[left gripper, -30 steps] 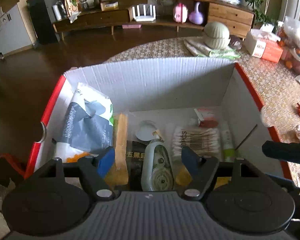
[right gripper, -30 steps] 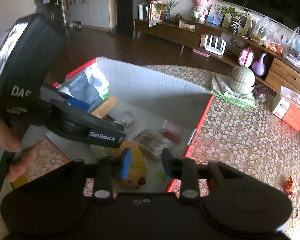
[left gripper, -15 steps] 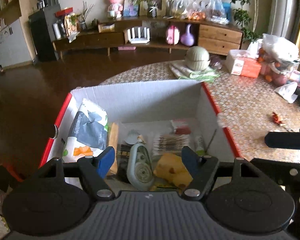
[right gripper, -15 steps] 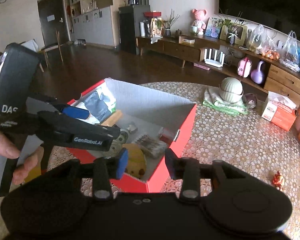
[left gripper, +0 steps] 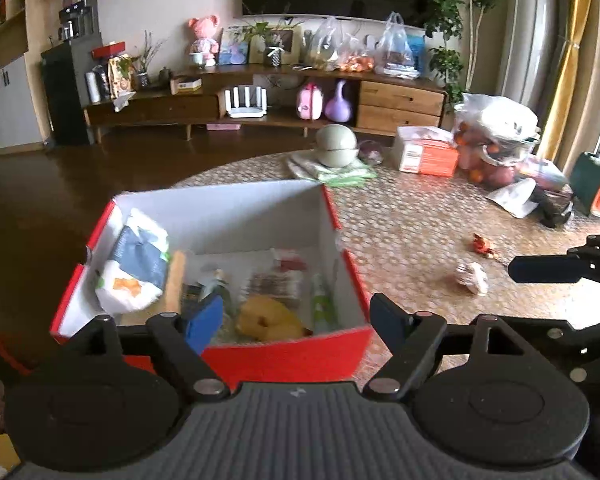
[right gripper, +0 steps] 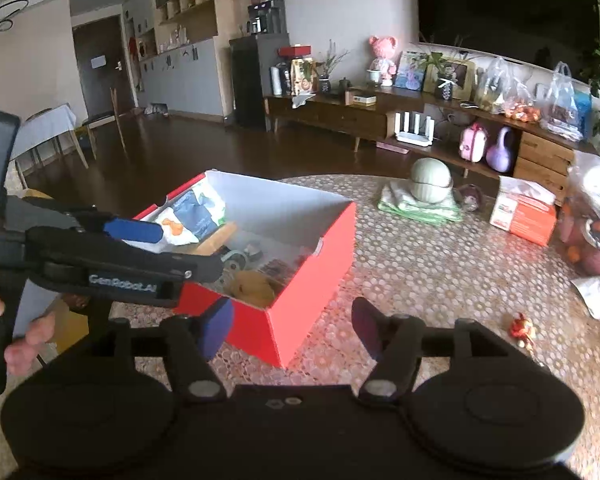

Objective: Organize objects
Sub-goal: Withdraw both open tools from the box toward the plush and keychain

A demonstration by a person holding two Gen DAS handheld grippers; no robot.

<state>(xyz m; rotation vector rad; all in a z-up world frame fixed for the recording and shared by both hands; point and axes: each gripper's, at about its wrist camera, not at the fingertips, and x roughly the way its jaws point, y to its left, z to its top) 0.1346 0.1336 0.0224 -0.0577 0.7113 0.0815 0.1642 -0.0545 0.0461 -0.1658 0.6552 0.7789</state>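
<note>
On the round desk with its honeycomb-patterned cover sits an open red cardboard box with white inner walls, holding a blue-and-white paper pack propped at its left wall, a yellow plush toy near the front and a pale green tape dispenser between them. Left tongs hang above the box's near edge, jaws apart and empty; right tongs hover beside the box, jaws likewise apart and empty. Small red figurine and crumpled whitish wad lie on the desk to the right of the box.

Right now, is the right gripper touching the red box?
Apart. In the right wrist view, the open right gripper hovers short of the red box; patterned tablecloth shows between them.
</note>
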